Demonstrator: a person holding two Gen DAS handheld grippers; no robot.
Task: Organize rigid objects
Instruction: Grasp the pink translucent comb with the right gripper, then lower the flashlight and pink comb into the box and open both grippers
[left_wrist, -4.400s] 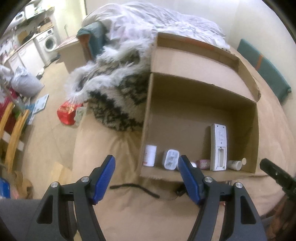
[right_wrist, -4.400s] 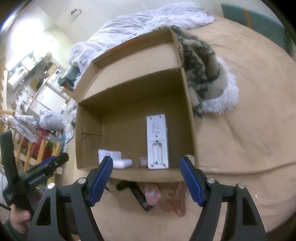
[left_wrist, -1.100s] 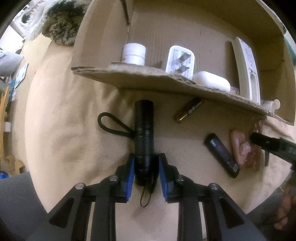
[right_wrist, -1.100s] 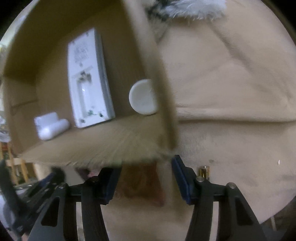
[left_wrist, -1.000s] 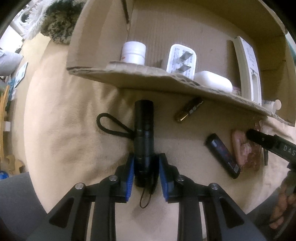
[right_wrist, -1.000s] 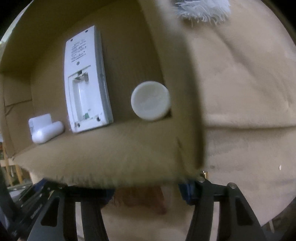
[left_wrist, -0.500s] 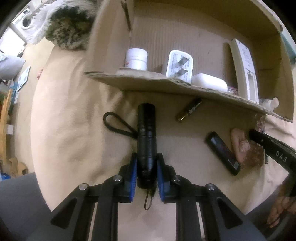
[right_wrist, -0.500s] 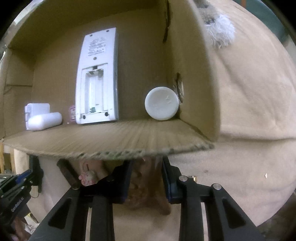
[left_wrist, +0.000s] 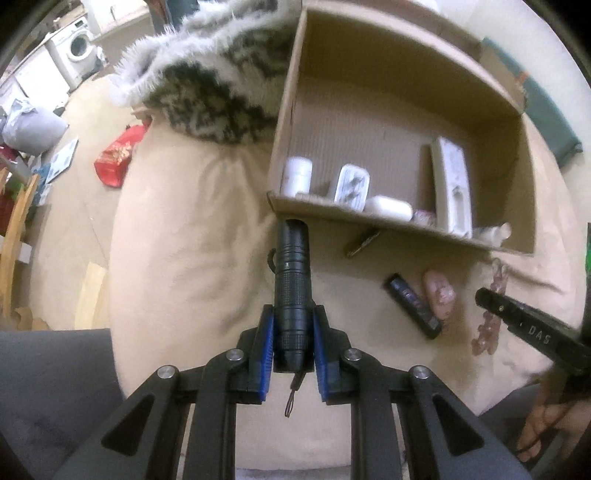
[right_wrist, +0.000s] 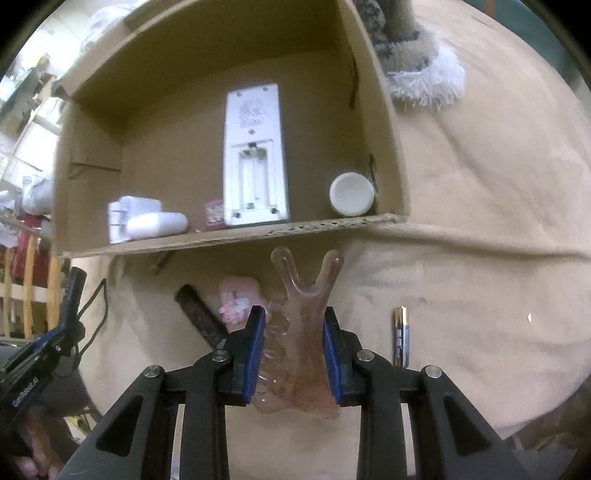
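My left gripper has its fingers pinching the black flashlight by the tail end, long axis running straight ahead toward the near wall of the cardboard box. My right gripper clamps the translucent pink comb-like scraper, forked end forward, also aimed at the box. Both items hang above the beige bed cover; the box opening lies just ahead and beyond the near wall.
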